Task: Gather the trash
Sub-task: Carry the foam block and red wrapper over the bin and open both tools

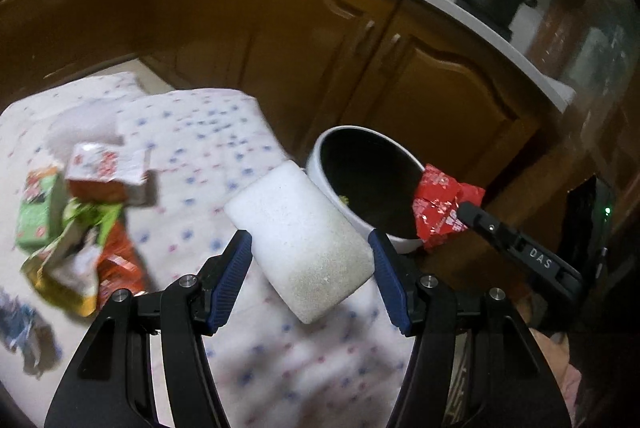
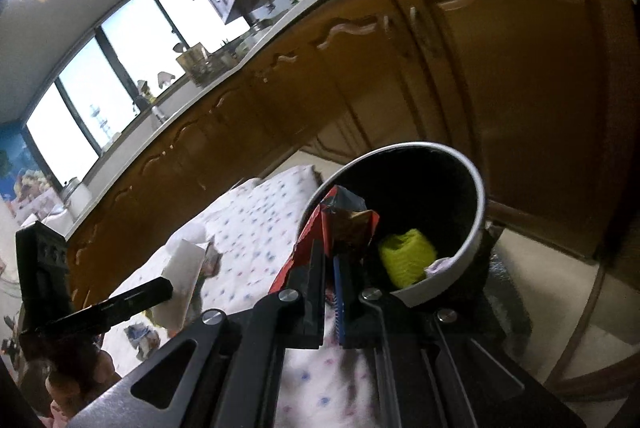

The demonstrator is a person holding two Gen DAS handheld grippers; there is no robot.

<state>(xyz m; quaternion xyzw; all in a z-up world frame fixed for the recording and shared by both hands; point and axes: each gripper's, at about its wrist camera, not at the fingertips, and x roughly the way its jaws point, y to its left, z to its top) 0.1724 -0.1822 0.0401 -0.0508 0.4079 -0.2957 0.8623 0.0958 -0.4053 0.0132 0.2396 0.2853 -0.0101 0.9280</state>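
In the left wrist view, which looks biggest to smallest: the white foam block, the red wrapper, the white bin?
1. White bin and white foam block: look alike in size; the block is nearer the camera, so unsure.
2. Red wrapper: smallest.

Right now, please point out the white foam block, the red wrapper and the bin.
white foam block [image 1: 300, 240]: left wrist view, middle of its broad face.
red wrapper [image 1: 438, 204]: left wrist view, its crumpled centre.
bin [image 2: 478, 204]: right wrist view, on its pale rim.
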